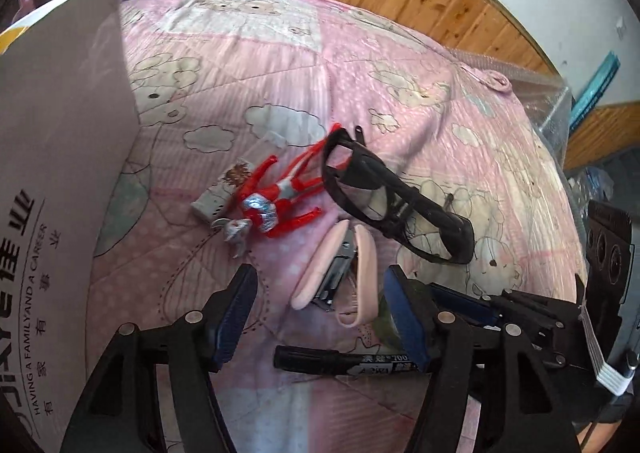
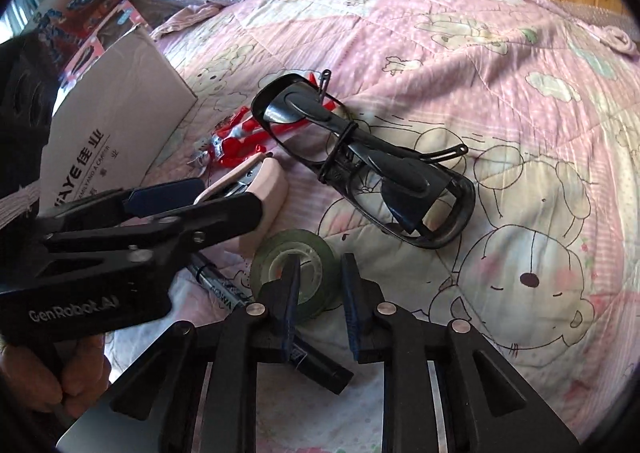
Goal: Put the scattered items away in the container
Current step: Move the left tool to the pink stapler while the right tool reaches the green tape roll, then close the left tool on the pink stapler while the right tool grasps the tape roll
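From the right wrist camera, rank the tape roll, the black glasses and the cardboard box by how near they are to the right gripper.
1. Tape roll: at the right gripper, its rim at the left finger.
2. Black glasses: ahead, slightly right, on the quilt.
3. Cardboard box: farthest, far left, beyond the left gripper.

Both wrist views close above bed, sharing glasses (image 1: 394, 203)

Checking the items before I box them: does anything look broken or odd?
Nothing looks broken. The pink stapler lies gaping open, metal magazine exposed, and the black glasses rest across the red toy figure's legs.
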`<state>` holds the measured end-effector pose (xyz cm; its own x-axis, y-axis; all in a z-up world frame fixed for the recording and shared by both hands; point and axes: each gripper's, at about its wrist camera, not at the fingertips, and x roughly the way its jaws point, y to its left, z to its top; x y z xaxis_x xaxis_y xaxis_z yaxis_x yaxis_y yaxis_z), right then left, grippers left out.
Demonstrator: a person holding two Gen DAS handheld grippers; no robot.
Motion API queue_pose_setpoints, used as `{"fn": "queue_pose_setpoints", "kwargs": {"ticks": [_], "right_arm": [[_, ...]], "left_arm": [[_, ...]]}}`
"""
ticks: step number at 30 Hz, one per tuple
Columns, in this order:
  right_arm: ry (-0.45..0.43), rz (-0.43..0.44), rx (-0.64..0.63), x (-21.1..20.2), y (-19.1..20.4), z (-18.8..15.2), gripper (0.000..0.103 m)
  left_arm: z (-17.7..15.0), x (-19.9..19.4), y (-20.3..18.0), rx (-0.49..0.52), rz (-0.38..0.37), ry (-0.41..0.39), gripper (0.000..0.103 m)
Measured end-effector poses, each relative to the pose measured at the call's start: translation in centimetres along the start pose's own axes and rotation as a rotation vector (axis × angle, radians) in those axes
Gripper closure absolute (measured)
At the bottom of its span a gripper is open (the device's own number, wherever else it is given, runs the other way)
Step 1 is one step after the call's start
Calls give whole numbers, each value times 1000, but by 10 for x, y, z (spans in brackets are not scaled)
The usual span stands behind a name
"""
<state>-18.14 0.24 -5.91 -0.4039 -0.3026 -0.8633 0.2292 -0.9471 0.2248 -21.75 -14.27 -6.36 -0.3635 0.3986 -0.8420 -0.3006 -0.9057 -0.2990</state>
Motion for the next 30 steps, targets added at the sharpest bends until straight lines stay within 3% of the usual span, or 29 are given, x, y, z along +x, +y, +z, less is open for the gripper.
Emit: {"fn": "queue_pose_setpoints", "kwargs": {"ticks": [4, 6, 9, 15, 23, 26, 30], "right_arm": [[-2, -34, -17, -3, 1, -1, 86], [-2, -32, 13, -6, -3, -1, 86], [-8, -18, 53, -12, -8, -2, 87], [-29, 27, 94, -23, -13, 0, 87], [-23, 48, 99, -30, -9, -4, 87], [-10, 54, 108, -28, -9, -5, 87], [4, 67, 105, -24, -7, -5, 87]], "left_arm": [[4, 18, -15, 82, 74, -3, 37], [5, 19, -18, 118, 125, -9, 51], [5, 16, -13, 103, 112, -3, 59], [-1, -5, -11, 74, 114, -21, 65], [-18, -25, -8, 40, 142, -14, 65], [-27, -31, 6, -23, 104, -32, 65], [-42, -38, 52, -248, -57, -87, 65]]}}
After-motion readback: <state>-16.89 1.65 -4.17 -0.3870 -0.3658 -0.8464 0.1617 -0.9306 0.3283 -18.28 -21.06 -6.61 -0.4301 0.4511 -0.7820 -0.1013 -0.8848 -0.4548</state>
